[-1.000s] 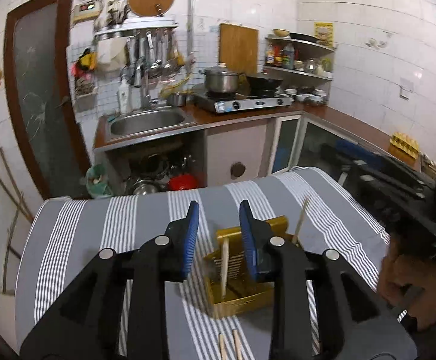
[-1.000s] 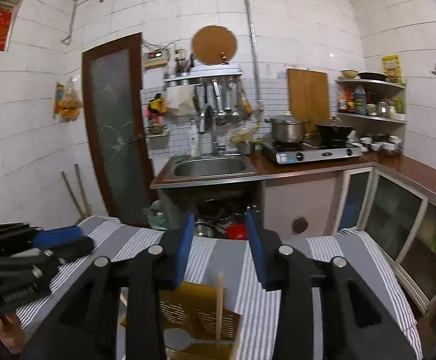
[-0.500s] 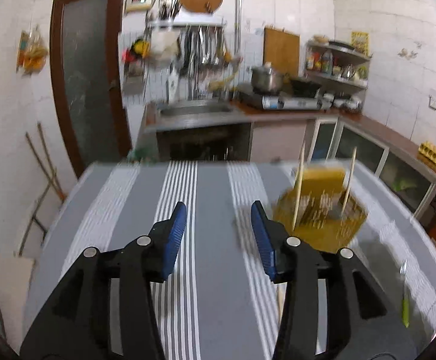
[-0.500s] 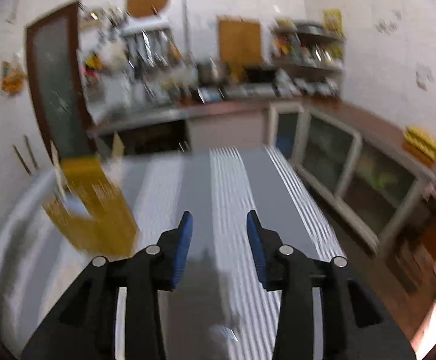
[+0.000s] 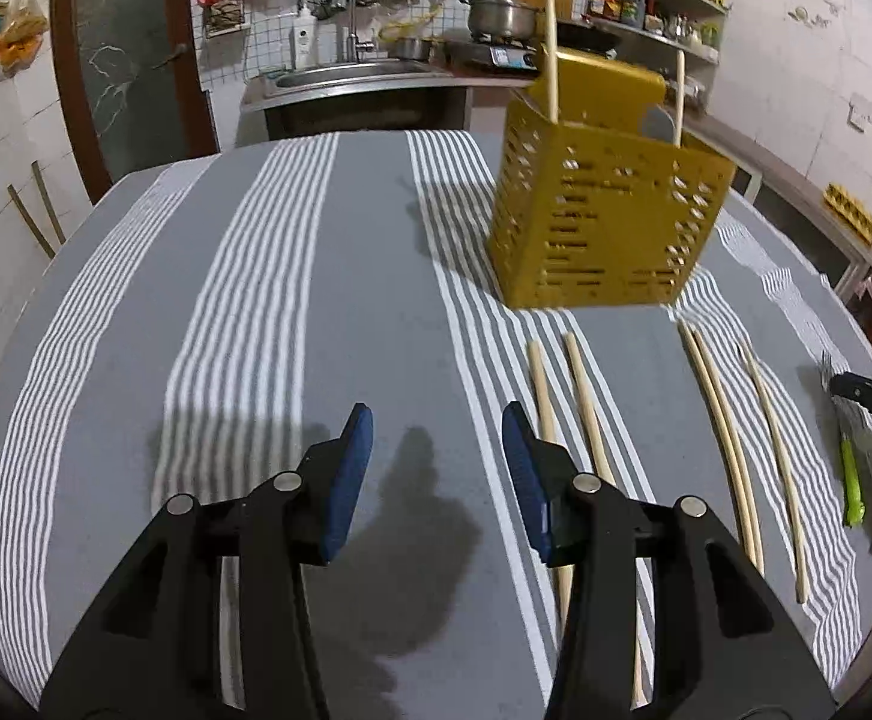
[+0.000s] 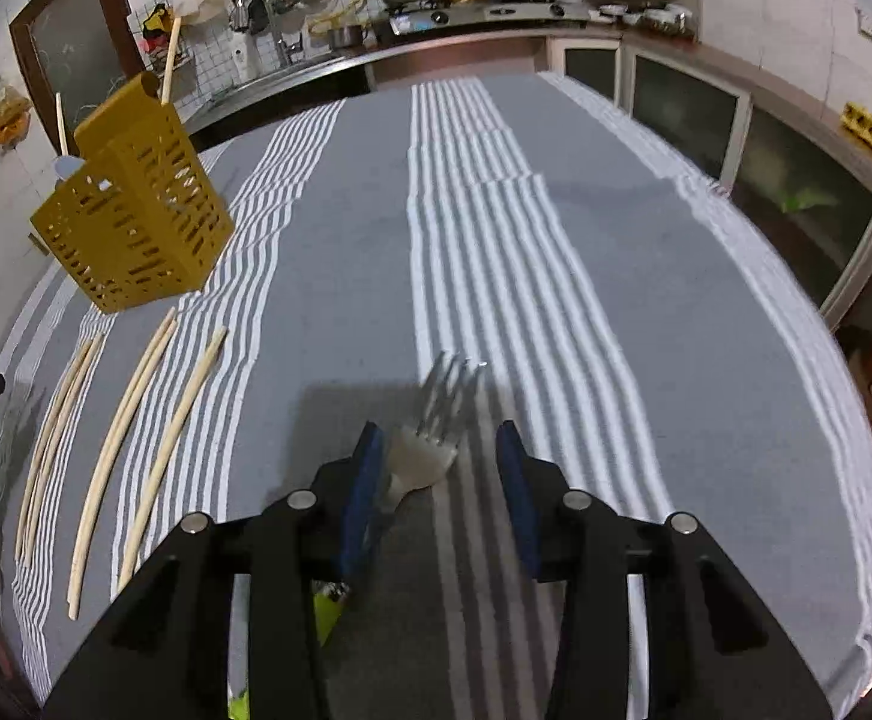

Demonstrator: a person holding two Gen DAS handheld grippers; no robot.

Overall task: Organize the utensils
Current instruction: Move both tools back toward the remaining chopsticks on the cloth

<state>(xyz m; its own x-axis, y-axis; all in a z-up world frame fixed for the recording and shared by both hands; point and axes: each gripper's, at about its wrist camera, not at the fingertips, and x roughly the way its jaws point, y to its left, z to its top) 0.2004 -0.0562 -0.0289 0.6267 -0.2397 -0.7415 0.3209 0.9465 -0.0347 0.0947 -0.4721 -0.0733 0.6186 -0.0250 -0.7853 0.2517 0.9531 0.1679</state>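
Your left gripper [image 5: 436, 468] and right gripper [image 6: 440, 474] both gape empty. Five chopsticks [image 5: 724, 438] lie before the yellow caddy [image 5: 604, 210], which holds two more. One fork [image 6: 429, 444] lies under your right jaws.

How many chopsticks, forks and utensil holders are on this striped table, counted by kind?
Yellow utensil holder: 1
Chopsticks standing in it: 2
Chopsticks lying on the cloth: 5
Green-handled fork: 1
Total: 9
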